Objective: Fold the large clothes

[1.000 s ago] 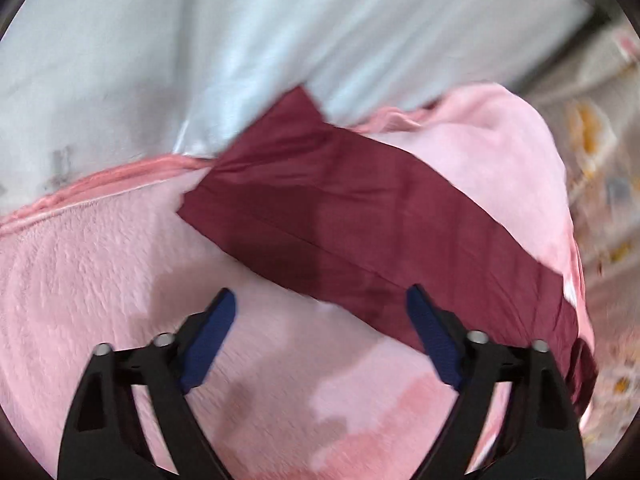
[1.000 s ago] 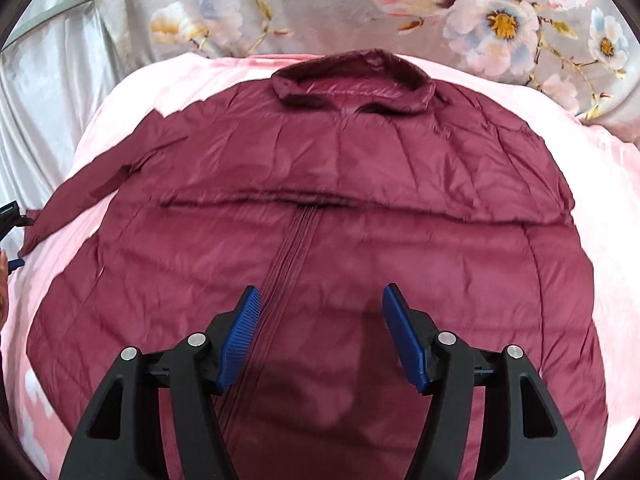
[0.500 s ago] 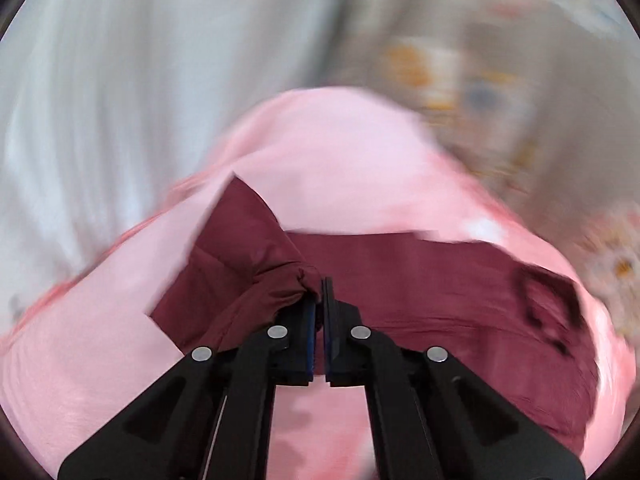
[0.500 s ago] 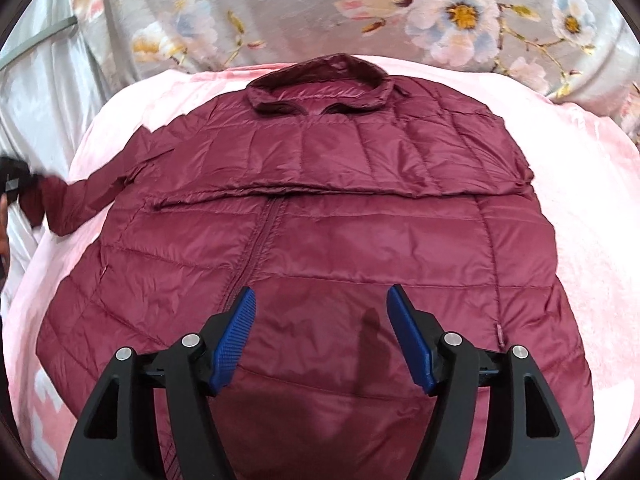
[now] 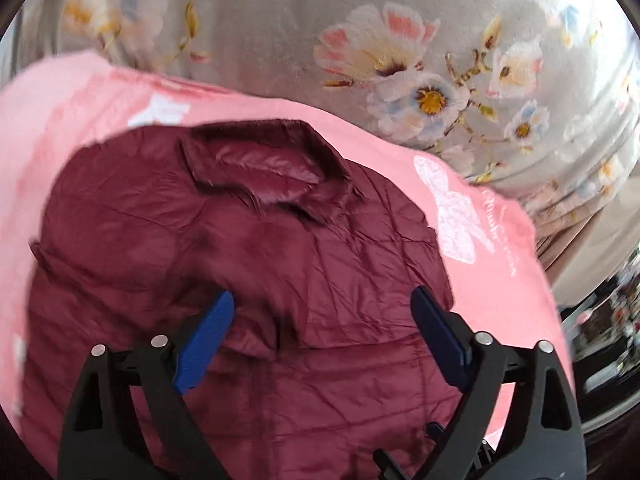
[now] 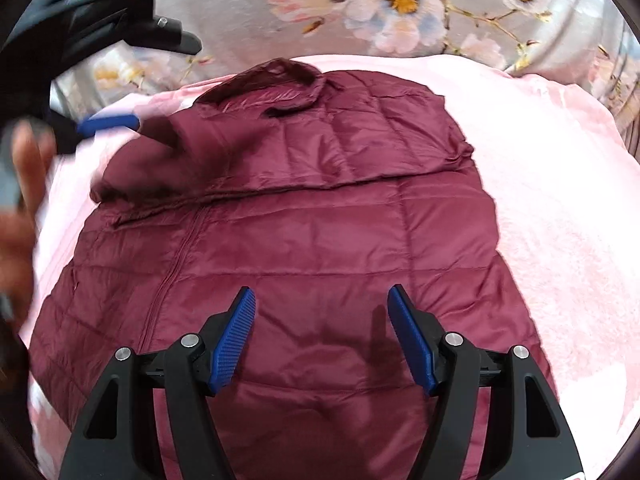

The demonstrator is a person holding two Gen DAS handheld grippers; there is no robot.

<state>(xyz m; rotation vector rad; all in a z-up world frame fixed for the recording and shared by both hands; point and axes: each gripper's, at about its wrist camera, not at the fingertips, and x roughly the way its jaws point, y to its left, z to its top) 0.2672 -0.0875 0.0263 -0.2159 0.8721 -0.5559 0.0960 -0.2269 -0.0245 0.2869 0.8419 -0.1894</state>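
The jacket (image 6: 304, 240) lies flat, front up, on a pink blanket (image 6: 560, 220) spread over a bed with a floral cover (image 6: 360, 8). Its long axis runs from the collar (image 6: 276, 80) at the far end toward the hem at the near end, with the zip running down left of centre. Both sleeves lie folded across the chest, forming a crosswise edge below the collar. The right hand-held gripper (image 6: 322, 340) hovers over the lower body of the jacket, angled down, jaws moderately open and holding nothing. The left hand-held gripper (image 5: 322, 340) is over the chest near the left shoulder; its jaws are opening, the fabric lies beneath them and not between the pads, so nothing is gripped. In the right wrist view the left hand-held gripper (image 6: 108, 124) appears blurred at the far left, beside the shoulder, with the person's hand (image 6: 24, 200) behind it. The remaining fold is probably lengthwise, hem toward collar. The hem lies nearest the right hand-held gripper, below its jaws and partly out of view; the left must come back toward the near end to take the other corner.
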